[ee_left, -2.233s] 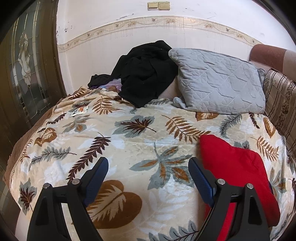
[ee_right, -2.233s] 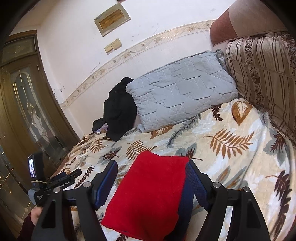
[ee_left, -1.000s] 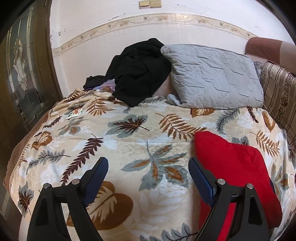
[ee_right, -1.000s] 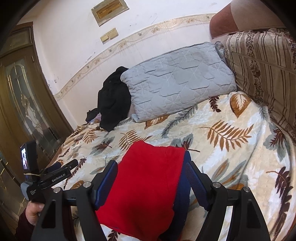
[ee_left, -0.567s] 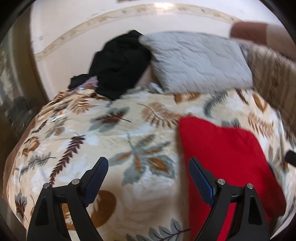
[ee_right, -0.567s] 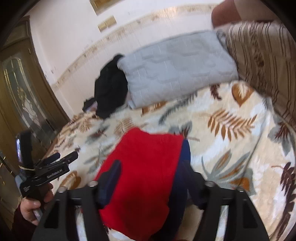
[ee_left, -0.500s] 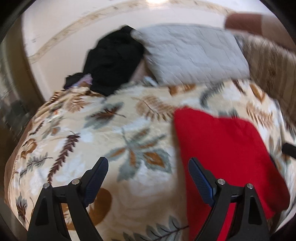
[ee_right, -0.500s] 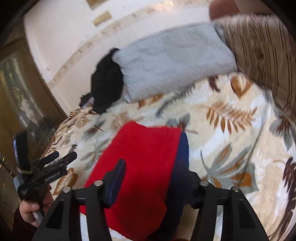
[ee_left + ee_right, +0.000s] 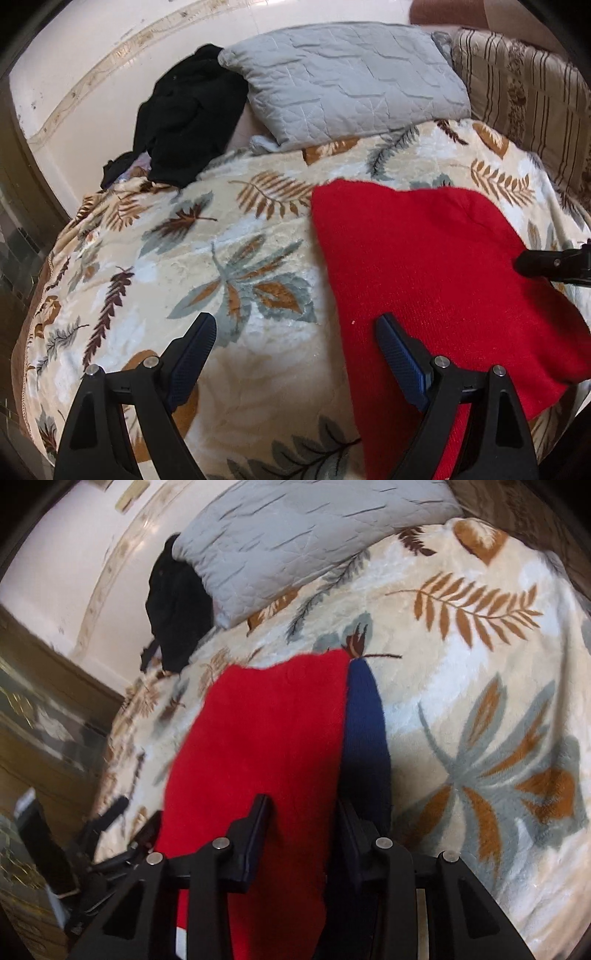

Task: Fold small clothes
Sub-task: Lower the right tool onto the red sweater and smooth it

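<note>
A: Left wrist view first. The left gripper [image 9: 295, 349] hangs above the leaf-print blanket [image 9: 236, 258] with its jaws spread wide and nothing between them. One blue pad sits over bare blanket, the other over the near edge of the red garment [image 9: 436, 273].

B: And that garment lies flat on the right side of the bed, below the grey pillow [image 9: 343, 77]. Black clothes [image 9: 184, 114] are heaped to the pillow's left.

A: A black tip of the right gripper [image 9: 554, 262] pokes in from the right edge, over the red cloth.

B: Right wrist view now, a bit blurred. The right gripper [image 9: 303, 819] has just been closing, jaws about half-way in, red garment [image 9: 266, 731] between them.

A: Gripping it?

B: Can't tell. A navy layer [image 9: 365, 731] shows along the red cloth's right edge.
</note>
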`<action>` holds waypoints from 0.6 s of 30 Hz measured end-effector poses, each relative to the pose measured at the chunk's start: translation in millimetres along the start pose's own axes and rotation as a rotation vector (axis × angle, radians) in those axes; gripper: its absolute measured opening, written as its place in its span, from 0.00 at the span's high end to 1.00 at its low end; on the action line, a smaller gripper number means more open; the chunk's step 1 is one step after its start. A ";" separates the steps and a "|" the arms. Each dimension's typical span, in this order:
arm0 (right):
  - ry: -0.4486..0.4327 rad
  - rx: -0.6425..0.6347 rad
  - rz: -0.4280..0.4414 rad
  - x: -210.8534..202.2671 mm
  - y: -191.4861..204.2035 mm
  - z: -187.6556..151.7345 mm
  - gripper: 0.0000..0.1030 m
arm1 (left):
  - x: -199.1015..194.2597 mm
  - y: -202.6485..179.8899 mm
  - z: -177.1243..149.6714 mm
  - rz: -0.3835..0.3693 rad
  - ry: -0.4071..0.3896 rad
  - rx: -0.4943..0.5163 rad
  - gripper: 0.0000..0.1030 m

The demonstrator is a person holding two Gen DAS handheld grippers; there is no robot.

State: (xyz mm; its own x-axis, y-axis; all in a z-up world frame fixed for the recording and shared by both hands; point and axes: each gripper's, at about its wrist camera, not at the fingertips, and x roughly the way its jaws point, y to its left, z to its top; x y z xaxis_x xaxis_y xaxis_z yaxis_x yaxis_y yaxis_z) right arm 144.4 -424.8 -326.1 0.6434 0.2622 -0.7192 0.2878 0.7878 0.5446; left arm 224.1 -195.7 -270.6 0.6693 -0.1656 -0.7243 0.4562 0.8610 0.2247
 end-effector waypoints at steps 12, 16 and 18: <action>-0.232 -0.057 0.085 -58.8 26.4 -0.3 0.49 | -29.3 20.9 2.2 0.042 -0.106 -0.048 0.14; -0.197 -0.072 0.037 -46.2 39.9 15.7 0.49 | -25.5 26.4 2.3 0.046 -0.095 -0.066 0.14; -0.175 -0.075 0.008 -38.9 41.2 27.8 0.49 | -23.3 27.2 2.6 0.051 -0.092 -0.063 0.14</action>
State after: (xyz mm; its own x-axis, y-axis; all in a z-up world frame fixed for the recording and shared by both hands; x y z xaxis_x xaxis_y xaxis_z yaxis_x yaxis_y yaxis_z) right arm 150.9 -418.0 -263.7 0.7611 0.1722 -0.6254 0.2327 0.8275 0.5110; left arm 222.5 -169.7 -245.9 0.7429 -0.1620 -0.6495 0.3847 0.8974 0.2162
